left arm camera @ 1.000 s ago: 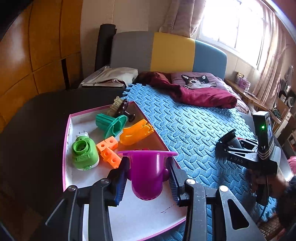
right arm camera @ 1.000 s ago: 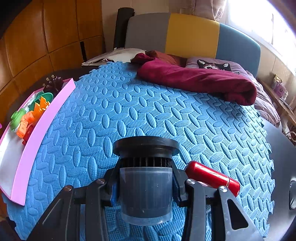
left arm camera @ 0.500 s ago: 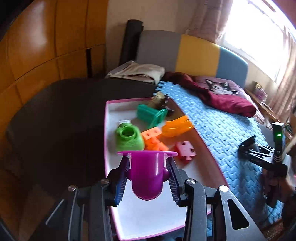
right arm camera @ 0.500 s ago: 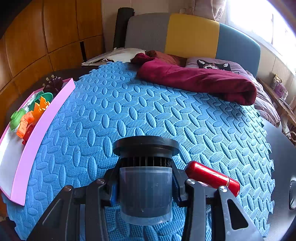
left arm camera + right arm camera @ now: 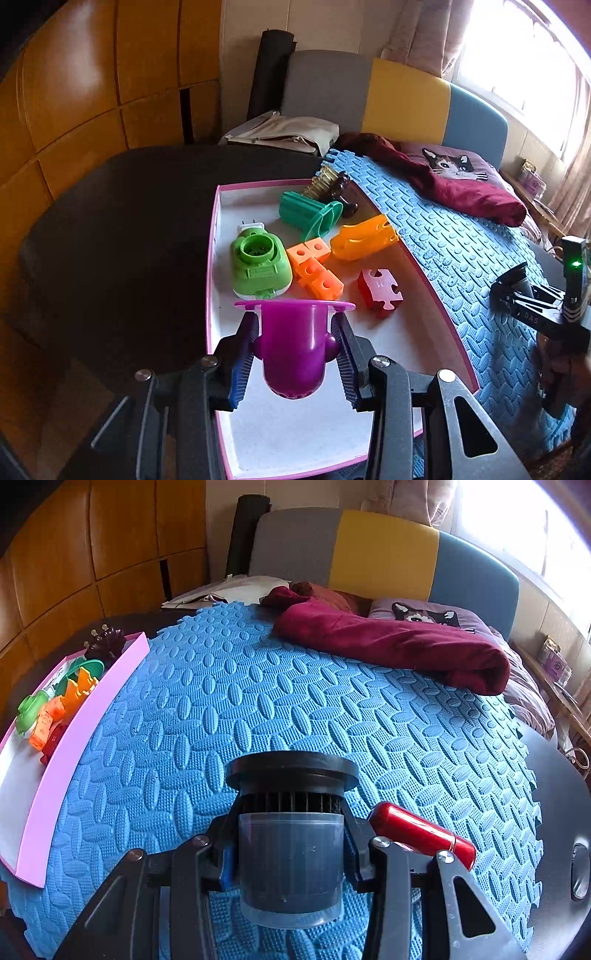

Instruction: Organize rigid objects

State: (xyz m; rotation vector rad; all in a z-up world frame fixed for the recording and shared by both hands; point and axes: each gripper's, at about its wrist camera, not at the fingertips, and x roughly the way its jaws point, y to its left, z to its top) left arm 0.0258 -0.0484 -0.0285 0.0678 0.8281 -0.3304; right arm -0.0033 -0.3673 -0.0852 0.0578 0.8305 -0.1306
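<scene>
Both tools grip: purple cup (image 5: 293,350); grey canister (image 5: 290,864).

The right gripper (image 5: 291,845) clamps a dark filter canister (image 5: 290,834) above the blue foam mat (image 5: 295,701); a red cylinder (image 5: 421,832) lies beside it.

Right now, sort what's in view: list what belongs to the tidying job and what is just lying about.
Part of the job:
- purple funnel-shaped cup, clamped in the left gripper
- black-lidded grey canister, clamped in the right gripper
- pink-rimmed tray
- red cylinder on the blue foam mat

Just lying about:
- maroon blanket
- cat pillow
- cream bag
</scene>
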